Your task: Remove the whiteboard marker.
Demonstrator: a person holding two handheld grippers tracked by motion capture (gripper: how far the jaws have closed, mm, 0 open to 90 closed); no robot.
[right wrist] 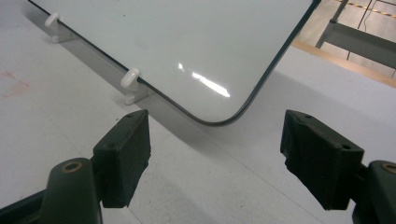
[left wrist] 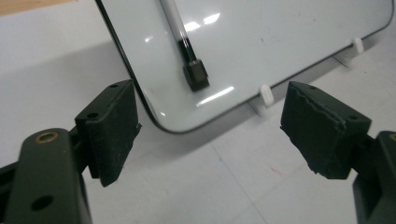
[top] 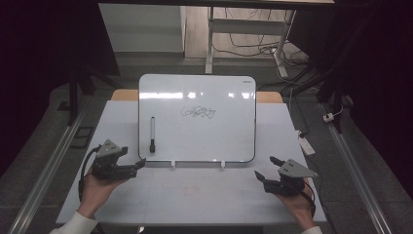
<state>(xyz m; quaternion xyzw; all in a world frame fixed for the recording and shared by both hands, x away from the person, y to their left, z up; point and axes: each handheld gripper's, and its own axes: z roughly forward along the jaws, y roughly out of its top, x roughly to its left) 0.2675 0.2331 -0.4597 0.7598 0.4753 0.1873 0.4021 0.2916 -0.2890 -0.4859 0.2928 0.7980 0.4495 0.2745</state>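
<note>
Whiteboard [top: 197, 119] lies propped on two white clips [top: 173, 164] at the middle of the white table [top: 195, 195], a black scribble [top: 198, 112] near its centre. Nearest, the left gripper [top: 134, 165] and right gripper [top: 265, 169] hover at the board's front corners, jaws spread wide, empty. Farther in, a marker [top: 152, 134] rests on the board's left side, cap toward the person

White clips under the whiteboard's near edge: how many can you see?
2. The left clip sits below the marker, and the right clip sits right of centre, both along the near edge of the whiteboard. Any supports behind the board would be hidden.
</note>
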